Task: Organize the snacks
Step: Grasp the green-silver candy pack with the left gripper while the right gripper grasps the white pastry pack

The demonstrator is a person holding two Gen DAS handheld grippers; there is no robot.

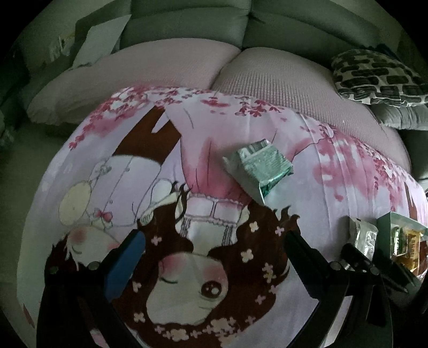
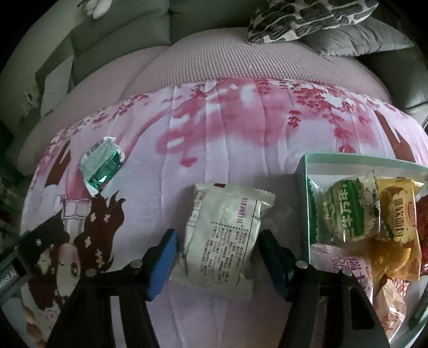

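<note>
A white snack packet [image 2: 224, 238] with printed text lies on the pink cartoon blanket [image 2: 230, 128]. My right gripper [image 2: 218, 247] is open, its blue-padded fingers either side of the packet and not touching it. A pale green box [image 2: 303, 187] to the right holds several wrapped snacks [image 2: 353, 211]. A green foil packet [image 1: 260, 166] lies alone on the blanket; it also shows in the right wrist view [image 2: 103, 164]. My left gripper [image 1: 214, 249] is open and empty, short of the green packet. The white packet [image 1: 362, 237] and box [image 1: 393, 222] show at the left view's right edge.
The blanket covers a low rounded surface in front of a grey-green sofa [image 1: 187, 24] with pink seat cushions [image 1: 281, 77]. A black-and-white patterned pillow [image 1: 379, 77] lies at the right. The other gripper's black body [image 2: 34, 246] shows at the left edge.
</note>
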